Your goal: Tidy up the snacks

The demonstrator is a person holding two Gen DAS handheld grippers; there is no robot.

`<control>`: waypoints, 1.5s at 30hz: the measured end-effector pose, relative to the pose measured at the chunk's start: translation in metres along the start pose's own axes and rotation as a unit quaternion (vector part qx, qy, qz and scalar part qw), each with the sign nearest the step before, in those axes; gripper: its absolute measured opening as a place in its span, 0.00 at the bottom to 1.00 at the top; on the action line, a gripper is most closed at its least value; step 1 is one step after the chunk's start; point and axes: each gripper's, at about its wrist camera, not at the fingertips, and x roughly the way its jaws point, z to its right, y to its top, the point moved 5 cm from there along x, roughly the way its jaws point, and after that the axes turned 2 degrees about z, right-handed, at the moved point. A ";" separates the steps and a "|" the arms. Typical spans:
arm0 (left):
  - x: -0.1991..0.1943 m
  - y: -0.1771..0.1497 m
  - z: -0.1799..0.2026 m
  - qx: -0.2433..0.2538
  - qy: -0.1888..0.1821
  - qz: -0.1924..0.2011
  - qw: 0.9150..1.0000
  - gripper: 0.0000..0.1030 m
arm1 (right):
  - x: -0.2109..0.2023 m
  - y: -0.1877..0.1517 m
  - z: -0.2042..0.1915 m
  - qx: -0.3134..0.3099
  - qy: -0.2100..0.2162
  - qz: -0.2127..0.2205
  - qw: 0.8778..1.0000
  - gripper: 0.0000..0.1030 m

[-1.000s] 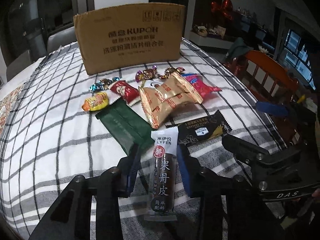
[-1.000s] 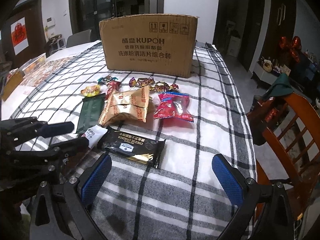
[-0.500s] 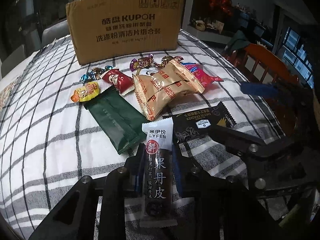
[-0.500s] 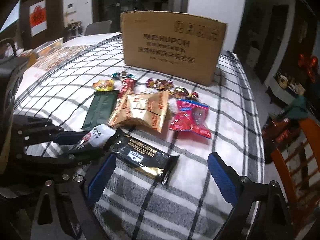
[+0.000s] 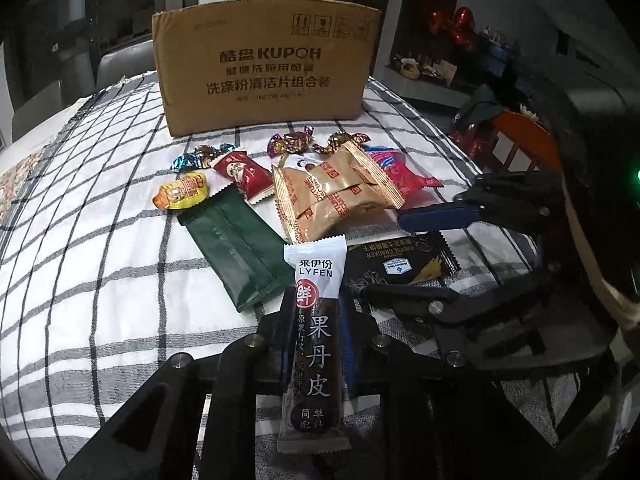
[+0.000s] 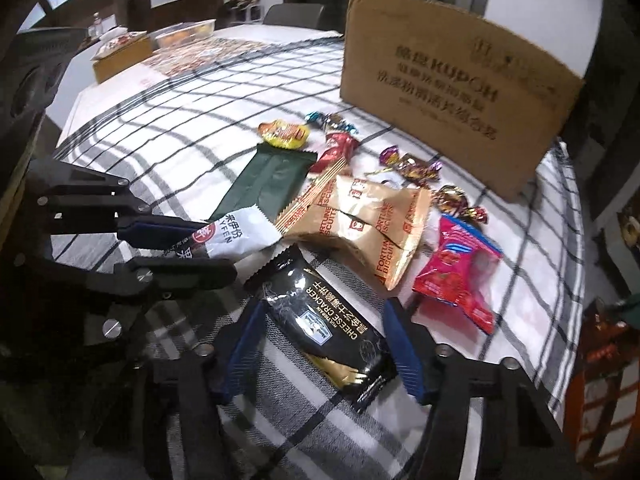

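Snacks: long dark-and-white fruit-leather stick pack [image 5: 316,332] now pinched in left gripper [image 5: 316,320], nose lifted off checked-cloth table [image 5: 100,280]. Right gripper [image 6: 320,344], spread a second ago over bare cloth, now straddling black cheese cracker packet [image 6: 320,320], not yet clamped. Likely two picks underway toward brown cardboard box [image 5: 264,68].

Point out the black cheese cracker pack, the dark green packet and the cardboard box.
black cheese cracker pack [image 6: 326,318]: right wrist view, middle of its printed face.
dark green packet [image 5: 236,246]: left wrist view, centre of its wrapper.
cardboard box [image 5: 266,66]: left wrist view, printed front wall.
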 end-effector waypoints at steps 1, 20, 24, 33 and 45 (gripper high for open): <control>0.001 0.000 0.000 0.000 -0.001 -0.001 1.000 0.19 | 0.002 0.000 0.001 0.001 0.007 -0.003 1.000 0.57; -0.020 0.003 -0.002 -0.012 0.001 0.020 1.000 0.19 | -0.025 -0.004 -0.008 0.066 0.002 0.015 0.998 0.38; -0.033 0.006 -0.002 -0.015 -0.002 0.034 0.999 0.19 | -0.040 -0.005 -0.014 0.090 -0.011 0.034 0.995 0.38; -0.057 0.026 -0.008 -0.011 0.008 0.062 0.998 0.19 | -0.072 0.008 -0.015 0.143 -0.046 0.092 0.984 0.37; -0.085 0.091 -0.027 0.001 0.009 0.103 0.995 0.19 | -0.110 0.063 -0.001 0.181 -0.078 0.180 0.964 0.37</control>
